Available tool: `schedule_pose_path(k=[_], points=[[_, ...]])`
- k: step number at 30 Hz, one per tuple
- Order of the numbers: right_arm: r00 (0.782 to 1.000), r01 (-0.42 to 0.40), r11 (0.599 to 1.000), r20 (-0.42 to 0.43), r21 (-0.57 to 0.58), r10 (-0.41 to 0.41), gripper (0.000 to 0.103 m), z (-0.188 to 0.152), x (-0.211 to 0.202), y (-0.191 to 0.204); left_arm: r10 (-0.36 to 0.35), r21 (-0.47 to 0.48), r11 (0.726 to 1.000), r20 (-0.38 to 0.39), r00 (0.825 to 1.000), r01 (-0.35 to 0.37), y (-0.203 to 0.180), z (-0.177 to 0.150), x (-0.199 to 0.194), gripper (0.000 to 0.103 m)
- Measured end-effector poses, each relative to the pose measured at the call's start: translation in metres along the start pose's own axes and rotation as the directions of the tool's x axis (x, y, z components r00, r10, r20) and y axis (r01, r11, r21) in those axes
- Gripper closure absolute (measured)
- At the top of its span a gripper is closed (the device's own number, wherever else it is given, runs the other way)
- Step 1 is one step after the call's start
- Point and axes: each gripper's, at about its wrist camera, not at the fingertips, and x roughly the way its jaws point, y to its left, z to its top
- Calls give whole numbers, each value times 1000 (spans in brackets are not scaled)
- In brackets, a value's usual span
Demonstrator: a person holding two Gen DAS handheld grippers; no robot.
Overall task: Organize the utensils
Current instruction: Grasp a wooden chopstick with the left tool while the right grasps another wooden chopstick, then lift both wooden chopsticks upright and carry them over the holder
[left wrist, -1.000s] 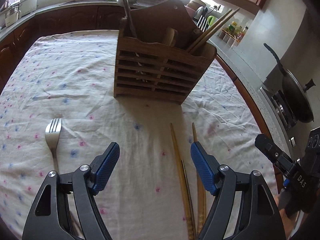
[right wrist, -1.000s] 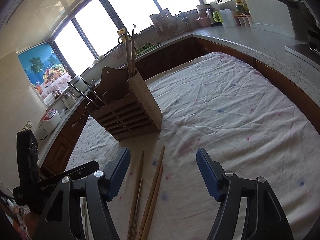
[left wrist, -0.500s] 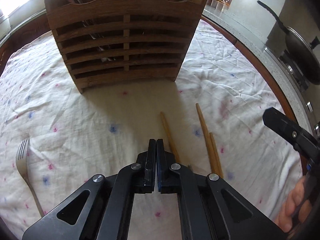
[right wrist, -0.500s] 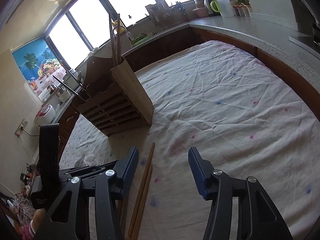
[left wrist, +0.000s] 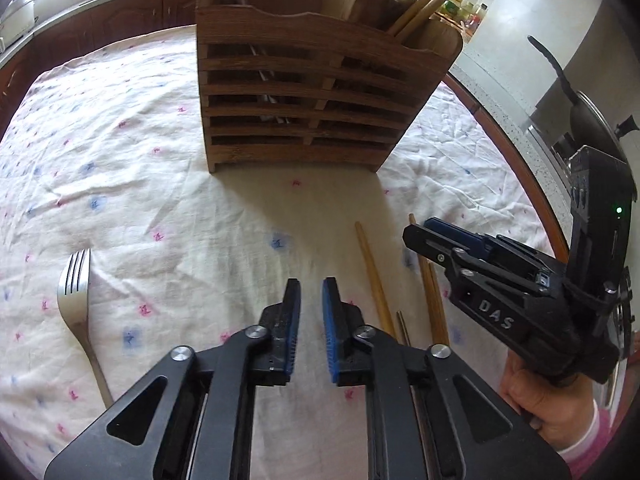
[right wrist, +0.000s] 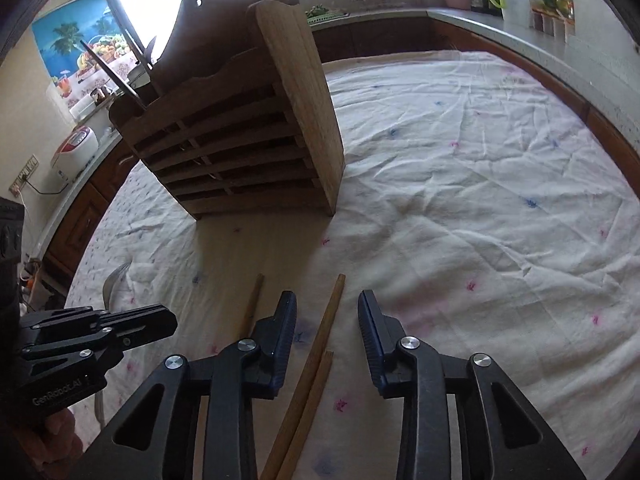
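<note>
Two long wooden chopsticks (right wrist: 316, 364) lie on the flowered tablecloth (right wrist: 480, 200) between the right gripper's (right wrist: 327, 338) closing jaws, untouched as yet, likely bound for the slatted wooden utensil holder (left wrist: 316, 92). Nearby, the left gripper (left wrist: 311, 312) is opening, empty, beside a steel fork (left wrist: 76, 304).

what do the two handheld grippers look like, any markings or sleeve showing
Both are black plastic frames with silver screws and ribbed blue pads on the fingers. The left gripper reads "GenRobot.AI" in white on its body in the right wrist view. The right gripper carries white "DAS" lettering and a box with a green light, seen from the left wrist. The right hand shows a pink sleeve cuff.
</note>
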Motion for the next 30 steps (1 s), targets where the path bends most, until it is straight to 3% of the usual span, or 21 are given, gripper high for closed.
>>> schedule_pose_path(k=[1, 5, 9, 10, 13, 15, 19, 23, 30], points=[[1000, -2, 1000, -4, -5, 2, 95, 0, 0, -1, 2, 7, 1000, 1, 1000, -2, -4, 1, 1, 76], [1000, -11, 999, 0, 33, 11, 96, -2, -6, -20, 5, 15, 1000, -10, 1000, -5, -18, 9, 11, 59], [1000, -19, 993, 12, 112, 18, 96, -3, -10, -44, 38, 43, 998, -12, 999, -38, -33, 16, 28, 58], [999, -34, 991, 12, 130, 33, 97, -3, -10, -48, 65, 72, 995, -12, 998, -64, -40, 18, 33, 59], [998, -58, 987, 13, 148, 56, 97, -5, -13, -50, 133, 170, 977, 7, 991, -132, -54, 17, 38, 86], [997, -80, 985, 13, 153, 79, 97, -6, -13, -48, 129, 196, 972, 5, 992, -127, -53, 13, 36, 93], [995, -95, 985, 3, 145, 95, 97, -7, -11, -40, 108, 180, 978, -16, 994, -103, -39, 6, 27, 94], [997, -69, 993, -28, 93, 72, 94, -5, -11, -30, 120, 129, 985, -34, 992, -114, -28, 1, 20, 88], [1000, -6, 1000, -3, 10, 6, 94, -10, -9, -17, 165, 179, 970, 26, 986, -167, -47, -2, 25, 93]])
